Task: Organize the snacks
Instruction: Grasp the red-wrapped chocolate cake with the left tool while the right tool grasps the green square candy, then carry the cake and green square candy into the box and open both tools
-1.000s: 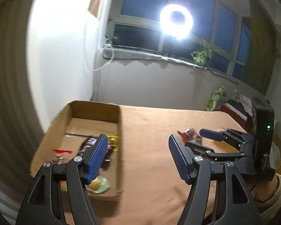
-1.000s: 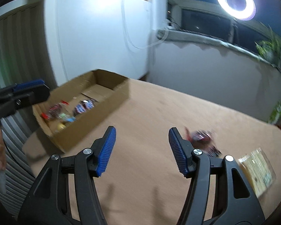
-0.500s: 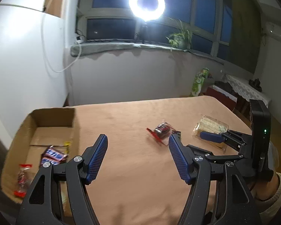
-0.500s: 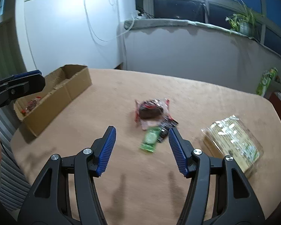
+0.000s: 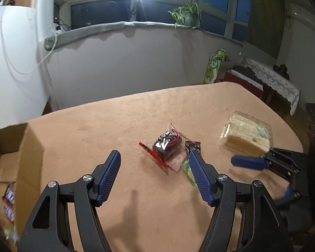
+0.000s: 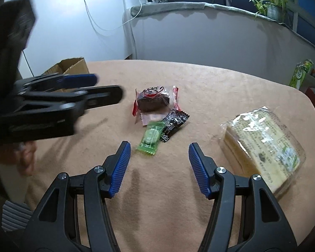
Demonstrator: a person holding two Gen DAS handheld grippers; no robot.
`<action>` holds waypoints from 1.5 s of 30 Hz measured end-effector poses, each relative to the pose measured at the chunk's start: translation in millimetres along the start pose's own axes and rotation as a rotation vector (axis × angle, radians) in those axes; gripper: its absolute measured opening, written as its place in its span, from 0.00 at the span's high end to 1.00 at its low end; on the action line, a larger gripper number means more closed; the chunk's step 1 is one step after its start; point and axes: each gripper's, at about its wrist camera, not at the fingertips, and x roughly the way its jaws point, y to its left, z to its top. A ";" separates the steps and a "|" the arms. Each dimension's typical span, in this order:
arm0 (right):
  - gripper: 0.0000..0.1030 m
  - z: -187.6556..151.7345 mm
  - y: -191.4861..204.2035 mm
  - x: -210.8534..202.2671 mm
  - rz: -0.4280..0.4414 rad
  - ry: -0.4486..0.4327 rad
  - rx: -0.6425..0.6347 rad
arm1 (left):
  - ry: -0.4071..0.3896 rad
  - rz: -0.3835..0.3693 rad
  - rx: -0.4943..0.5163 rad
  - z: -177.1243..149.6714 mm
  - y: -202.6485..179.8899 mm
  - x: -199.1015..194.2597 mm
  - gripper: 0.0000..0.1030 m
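Snacks lie in a small cluster near the middle of the tan tabletop (image 6: 199,220). A dark brown cake (image 6: 153,100) in clear wrap with red crimped ends sits broadside to the right tongs, its long axis running left to right. Touching its near edge, a black candy wrapper (image 6: 174,124) slants from far right to near left, and a green candy wrapper (image 6: 150,137) lies beside it, tilted the same way. Well apart to the right, a clear-wrapped pack of pale crackers (image 6: 262,145) angles from far left to near right. A cardboard box (image 5: 29,157) stands at the tabletop's left end with wrapped bars inside. Left tongs (image 5: 154,175) and right tongs (image 6: 159,166) both hang spread, pinching nothing.
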 end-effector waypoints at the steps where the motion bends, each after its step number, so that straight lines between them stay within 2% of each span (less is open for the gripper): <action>1: 0.46 1.2 0.7 3.4 0.001 0.006 -0.005 | 0.010 -0.010 0.006 2.5 0.1 7.0 0.35; 4: 0.55 4.9 3.9 13.4 0.004 0.025 -0.019 | 0.034 -0.016 0.023 7.5 1.5 23.9 0.35; 9: 0.58 9.5 8.6 30.3 0.010 0.061 -0.027 | 0.080 -0.061 0.031 8.9 5.7 49.7 0.35; 11: 0.71 11.4 11.4 35.6 0.005 0.073 -0.036 | 0.102 -0.085 0.038 7.5 4.3 56.7 0.35; 13: 0.76 12.6 13.6 39.9 -0.009 0.080 -0.045 | 0.115 -0.109 0.047 7.1 2.6 59.9 0.36; 14: 0.77 13.2 14.2 40.9 -0.011 0.081 -0.047 | 0.119 -0.113 0.052 7.3 2.0 60.6 0.41; 21: 0.78 8.1 13.0 34.6 -0.011 0.077 -0.034 | 0.122 -0.140 0.055 10.4 1.1 60.0 0.53; 23: 0.79 4.2 10.9 30.1 -0.013 0.072 -0.027 | 0.112 -0.147 0.052 11.7 -0.8 59.8 0.63; 25: 0.79 -0.1 7.4 24.3 -0.011 0.067 -0.015 | 0.106 -0.151 0.042 13.7 -0.5 58.1 0.65; 31: 0.79 -16.1 -9.4 2.4 -0.014 0.043 0.030 | 0.094 -0.146 0.017 5.9 -0.7 46.6 0.67; 38: 0.79 -25.1 -22.4 -15.9 -0.020 0.007 0.077 | 0.032 -0.133 -0.072 -14.1 9.9 2.4 0.67; 45: 0.79 -30.0 -19.9 -35.8 -0.025 -0.033 0.082 | -0.026 -0.088 -0.113 -30.2 8.0 -38.3 0.67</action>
